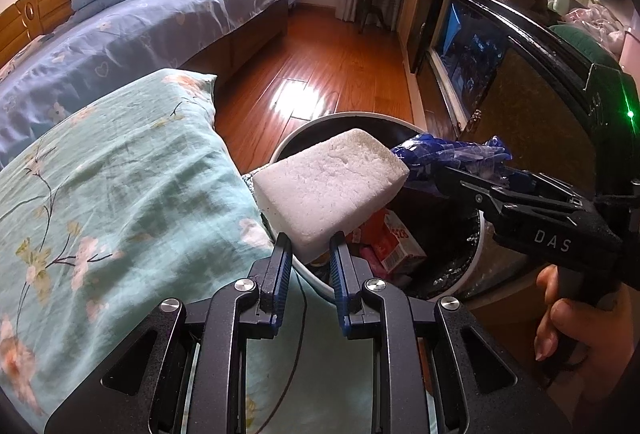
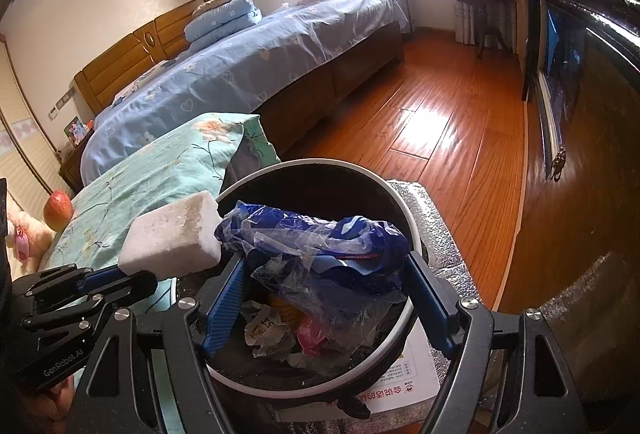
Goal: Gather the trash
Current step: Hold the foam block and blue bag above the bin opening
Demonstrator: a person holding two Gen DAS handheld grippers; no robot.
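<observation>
My left gripper (image 1: 309, 248) is shut on a white foam block (image 1: 328, 186) and holds it over the near-left rim of the round trash bin (image 1: 478, 246). The block also shows in the right wrist view (image 2: 172, 234). My right gripper (image 2: 324, 266) is open wide above the bin (image 2: 414, 218). A crumpled blue and clear plastic bag (image 2: 320, 238) lies between its fingers, over the bin's mouth; I cannot tell if the fingers still touch it. The bag shows in the left wrist view (image 1: 448, 154). The bin holds paper scraps and red packaging (image 1: 392, 238).
A teal floral pillow (image 1: 120, 194) lies left of the bin. A bed with blue sheets (image 2: 240, 66) stands behind. A dark cabinet (image 1: 500, 66) runs along the right. An apple (image 2: 58, 210) sits on the pillow's far side. A white box (image 2: 408, 378) lies under the bin.
</observation>
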